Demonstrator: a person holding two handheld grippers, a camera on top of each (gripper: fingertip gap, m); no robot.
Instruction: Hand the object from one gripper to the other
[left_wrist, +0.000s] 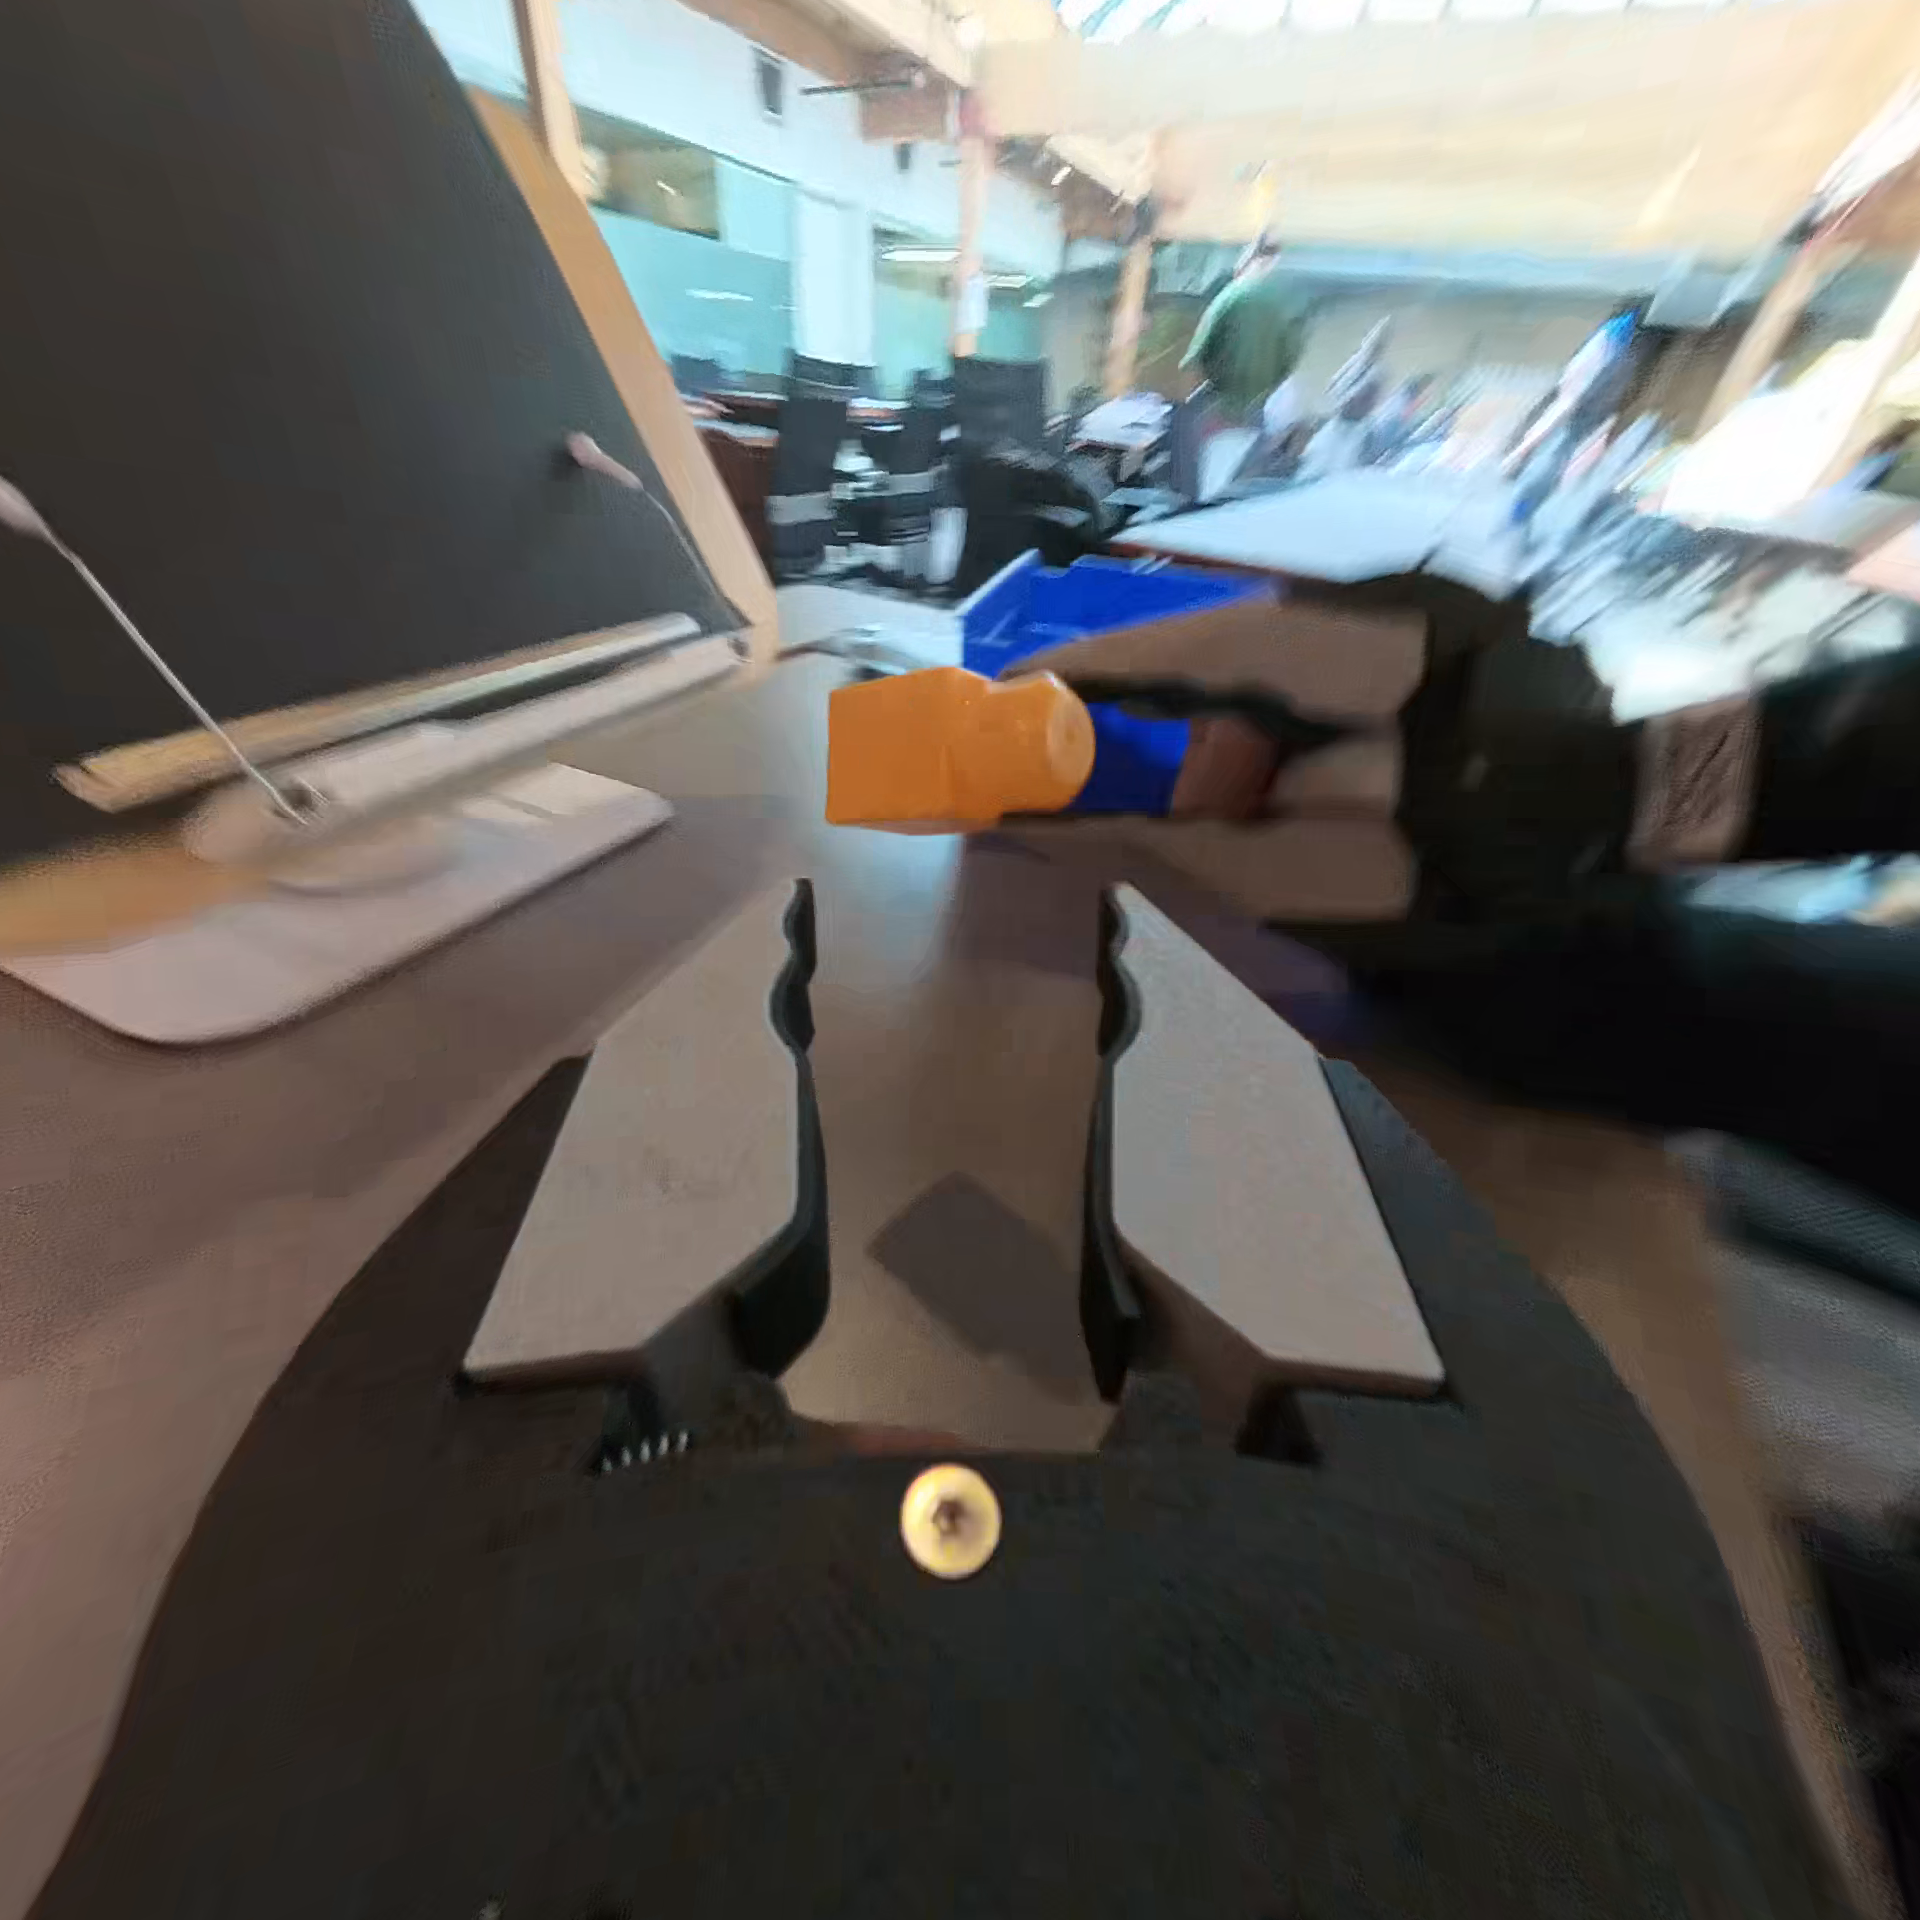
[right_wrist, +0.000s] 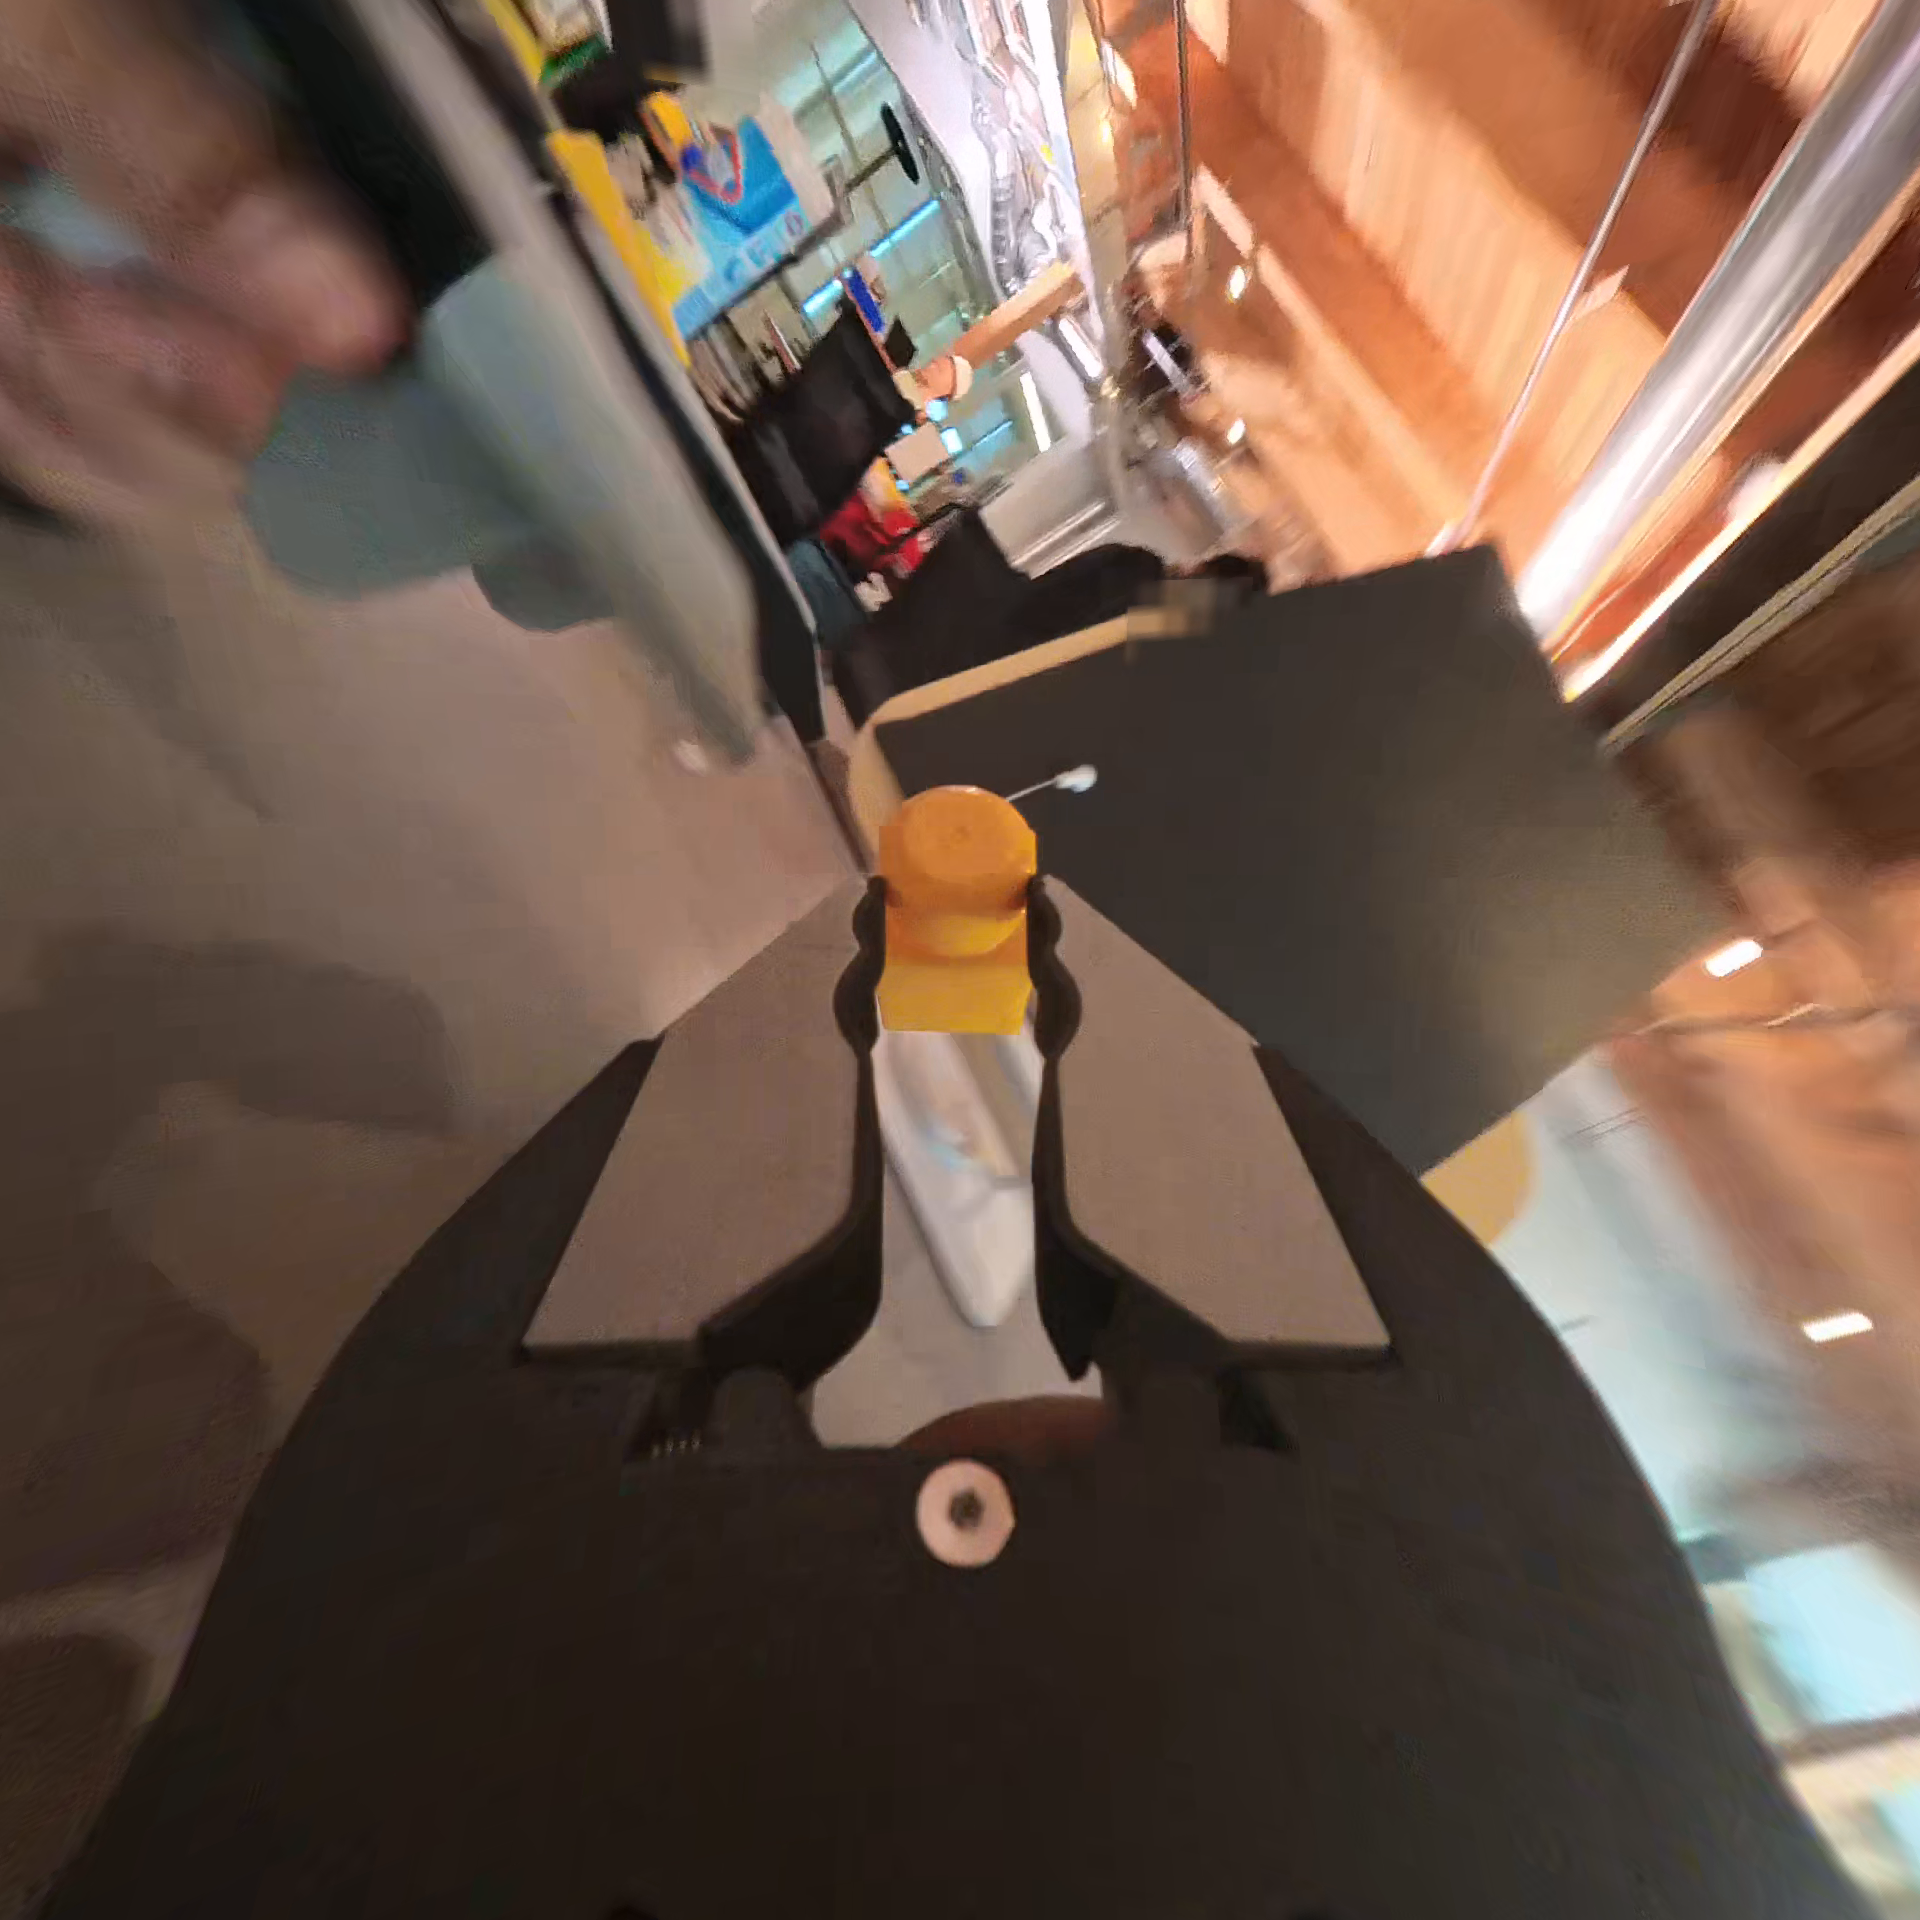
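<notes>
The right claw (right_wrist: 956, 940) is clamped on the orange block (right_wrist: 956, 914), a small square piece with a round stud, pinched between the tips of its two fingers with the stud end facing back toward the camera. In the left wrist view that same block (left_wrist: 951, 748) hangs in the air ahead of the left claw (left_wrist: 956, 935), held out from the right by the other claw, whose grey fingers reach in sideways; something blue sits just behind the block. The left claw is spread wide with nothing between its fingers, its tips just short of the block and below it, not touching. Under both lies a brown tabletop (left_wrist: 312, 1195). To the left stands a dark monitor (left_wrist: 260, 364) on a pale flat base (left_wrist: 343, 914). The room beyond is blurred.
</notes>
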